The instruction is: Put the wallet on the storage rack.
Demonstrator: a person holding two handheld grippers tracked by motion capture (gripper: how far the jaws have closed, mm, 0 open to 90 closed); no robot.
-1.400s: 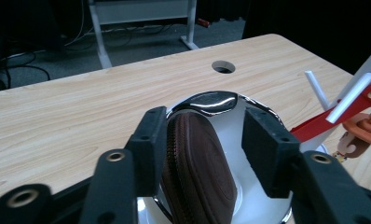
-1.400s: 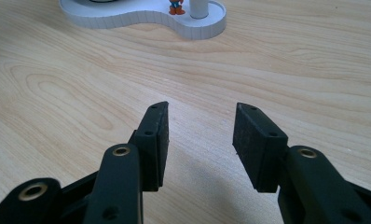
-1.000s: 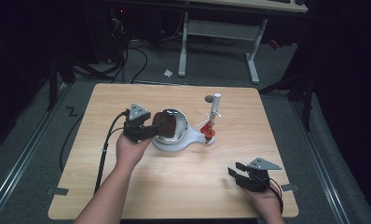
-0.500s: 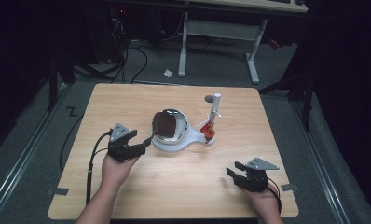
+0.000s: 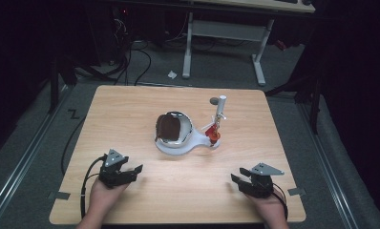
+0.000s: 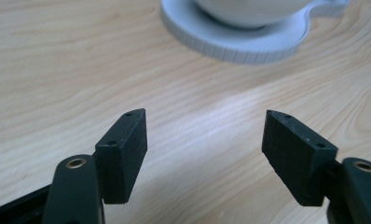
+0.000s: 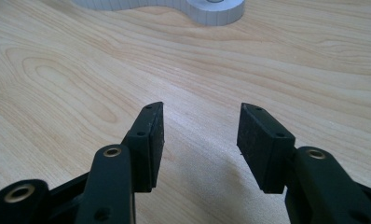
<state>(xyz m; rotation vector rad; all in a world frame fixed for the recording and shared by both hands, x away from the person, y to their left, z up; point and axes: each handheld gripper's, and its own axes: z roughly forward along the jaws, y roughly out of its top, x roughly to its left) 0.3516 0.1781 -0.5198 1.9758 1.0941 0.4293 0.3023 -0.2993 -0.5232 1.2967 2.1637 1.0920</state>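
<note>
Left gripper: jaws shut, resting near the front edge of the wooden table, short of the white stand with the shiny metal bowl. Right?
Not quite. The left gripper has its jaws open, nothing between them; the left gripper view shows bare wood in the gap. The rest holds: it rests near the wooden table's front edge, short of the white stand with the shiny metal bowl.

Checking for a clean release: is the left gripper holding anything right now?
No. The left gripper has its jaws spread wide with only bare wooden table between them.

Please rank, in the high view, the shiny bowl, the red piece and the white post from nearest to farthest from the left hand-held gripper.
From the left hand-held gripper:
1. Shiny bowl, table centre.
2. Red piece, right of the bowl.
3. White post, behind the red piece.
</note>
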